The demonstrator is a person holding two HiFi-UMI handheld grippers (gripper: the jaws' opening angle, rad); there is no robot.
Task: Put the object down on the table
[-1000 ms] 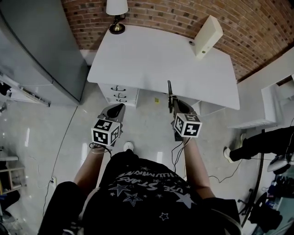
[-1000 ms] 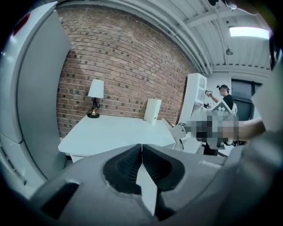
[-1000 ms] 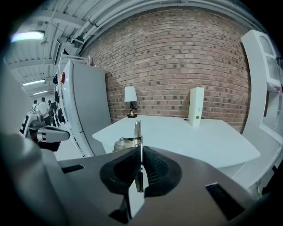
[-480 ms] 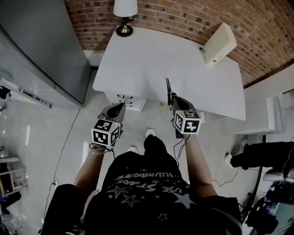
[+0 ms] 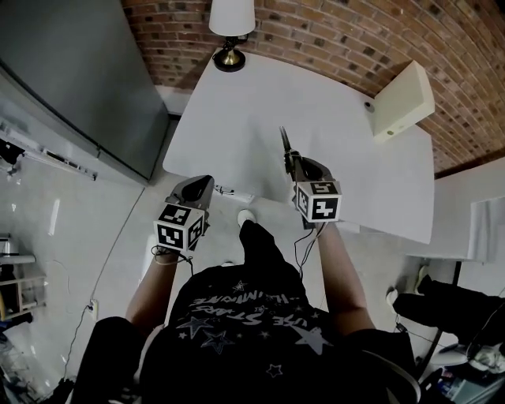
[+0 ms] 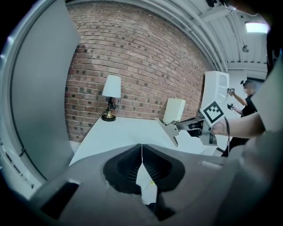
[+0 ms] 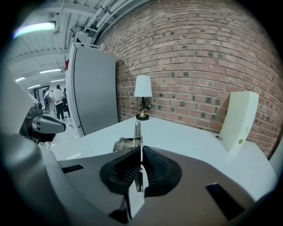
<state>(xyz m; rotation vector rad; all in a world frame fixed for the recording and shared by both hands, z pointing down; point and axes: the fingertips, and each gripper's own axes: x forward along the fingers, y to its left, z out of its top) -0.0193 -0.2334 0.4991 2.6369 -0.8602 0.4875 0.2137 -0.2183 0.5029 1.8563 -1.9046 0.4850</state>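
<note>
brick wall (image 5: 331,31) is backing a white table (image 5: 260,118), with a lamp (image 5: 230,24) sitting at the table's twelve o'clock edge and a cream box (image 5: 402,101) standing near two o'clock. a grey cabinet (image 5: 71,79) is filling the nine o'clock side.

the right gripper (image 5: 293,162) is clenching a thin metal utensil (image 5: 284,142) by one end, and the rest is sticking out past the pads toward twelve o'clock. it is hanging in the air above the table's six o'clock part, not touching the top.

the main risk, as i am judging it, is letting go from this height. the utensil would be dropping, bouncing or clattering, and so close to the near edge it could be sliding off to the floor. the narrow metal strip could also be pivoting between the ribbed pads while the arm is lowering, so it would be landing tip first and scratching the top.

the right forearm is reaching forward, marker cube facing up, jaws pointing at twelve o'clock. the left gripper (image 5: 207,180) is hovering back at about eight o'clock, off the table and over the floor, its jaws pressed together on nothing.
</note>
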